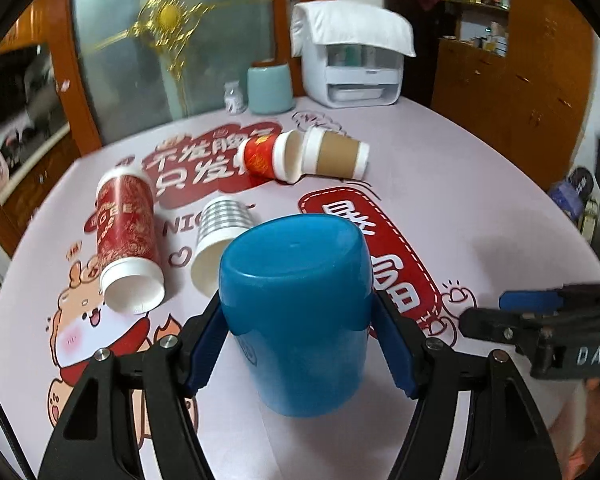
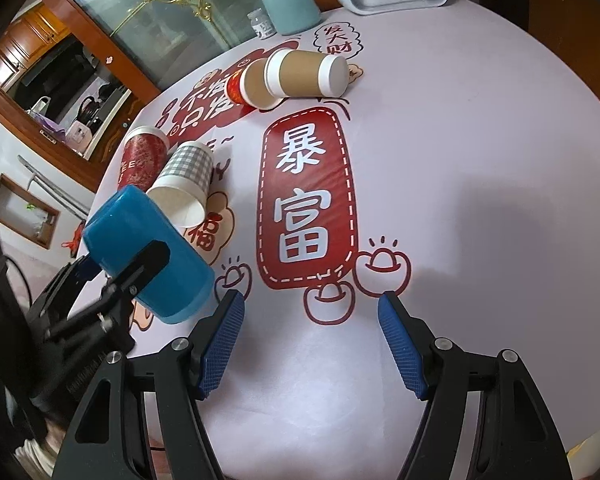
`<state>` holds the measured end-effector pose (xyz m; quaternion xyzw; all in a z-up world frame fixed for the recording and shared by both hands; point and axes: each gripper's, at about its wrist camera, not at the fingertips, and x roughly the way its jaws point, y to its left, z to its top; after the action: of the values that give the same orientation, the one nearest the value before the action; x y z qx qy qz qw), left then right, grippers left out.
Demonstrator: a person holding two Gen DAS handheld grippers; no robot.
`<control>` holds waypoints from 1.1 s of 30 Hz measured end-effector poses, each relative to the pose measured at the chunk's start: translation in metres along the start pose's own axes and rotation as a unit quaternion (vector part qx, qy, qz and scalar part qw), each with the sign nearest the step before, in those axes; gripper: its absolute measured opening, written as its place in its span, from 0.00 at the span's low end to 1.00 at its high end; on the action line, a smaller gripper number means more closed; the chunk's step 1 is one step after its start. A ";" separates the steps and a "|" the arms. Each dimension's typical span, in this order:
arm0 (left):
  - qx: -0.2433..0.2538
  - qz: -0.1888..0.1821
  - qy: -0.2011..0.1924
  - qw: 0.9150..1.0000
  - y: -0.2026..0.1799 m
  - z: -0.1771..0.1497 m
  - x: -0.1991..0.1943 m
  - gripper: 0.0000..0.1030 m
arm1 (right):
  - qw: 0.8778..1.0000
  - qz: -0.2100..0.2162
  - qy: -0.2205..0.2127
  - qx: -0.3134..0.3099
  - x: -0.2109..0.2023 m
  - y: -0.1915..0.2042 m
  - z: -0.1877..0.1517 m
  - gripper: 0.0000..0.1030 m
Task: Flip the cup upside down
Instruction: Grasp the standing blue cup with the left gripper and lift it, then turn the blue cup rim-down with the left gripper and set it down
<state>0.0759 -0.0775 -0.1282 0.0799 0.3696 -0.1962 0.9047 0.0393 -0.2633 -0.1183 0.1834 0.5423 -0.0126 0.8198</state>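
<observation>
A blue plastic cup (image 1: 296, 312) is held bottom-up between the blue pads of my left gripper (image 1: 300, 344), its closed base pointing away from the camera. In the right wrist view the same cup (image 2: 140, 248) is tilted above the table's left side, with the left gripper around it. My right gripper (image 2: 312, 340) is open and empty, hovering over the tablecloth near the front; it shows at the right edge of the left wrist view (image 1: 540, 312).
Paper cups lie on their sides on the printed tablecloth (image 2: 460, 160): a red one (image 1: 126, 236), a checked one (image 1: 220, 236), and a small red one (image 1: 260, 156) nested with a brown-sleeved one (image 1: 336, 154). A teal jar (image 1: 270, 88), small bottle (image 1: 234, 98) and white appliance (image 1: 352, 68) stand at the back.
</observation>
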 end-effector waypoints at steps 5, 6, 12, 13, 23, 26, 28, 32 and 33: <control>0.023 0.000 -0.001 1.000 -0.013 -0.014 0.008 0.67 | 1.000 -0.004 0.002 -0.001 0.001 -0.001 -0.004 0.69; 0.022 0.000 -0.008 1.000 -0.013 -0.016 0.008 0.67 | 1.000 -0.006 0.002 -0.003 0.001 -0.001 -0.004 0.69; 0.032 -0.001 -0.007 0.999 -0.014 -0.022 0.003 0.76 | 1.000 -0.012 0.000 -0.010 0.001 0.001 -0.008 0.69; 0.034 0.000 -0.008 0.999 -0.014 -0.022 0.001 0.83 | 1.000 -0.012 -0.001 -0.011 0.000 0.001 -0.009 0.69; 0.055 0.018 -0.023 0.998 -0.014 -0.022 -0.038 0.96 | 0.999 -0.013 -0.021 -0.027 -0.016 0.010 -0.013 0.69; 0.047 0.020 -0.018 0.999 -0.008 -0.023 -0.051 0.98 | 0.999 -0.012 -0.026 -0.032 -0.024 0.014 -0.017 0.69; 0.036 0.019 -0.015 0.999 -0.004 -0.023 -0.060 0.98 | 0.999 -0.011 -0.031 -0.037 -0.031 0.017 -0.021 0.69; 0.006 0.019 -0.009 1.000 0.007 -0.022 -0.079 0.99 | 0.998 -0.009 -0.041 -0.049 -0.046 0.027 -0.030 0.69; -0.003 0.017 -0.006 1.000 0.010 -0.021 -0.085 0.99 | 0.997 -0.008 -0.045 -0.054 -0.051 0.030 -0.032 0.69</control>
<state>0.0118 -0.0373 -0.0840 0.0821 0.3630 -0.1800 0.9105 -0.0035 -0.2341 -0.0751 0.1339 0.5060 0.0015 0.8521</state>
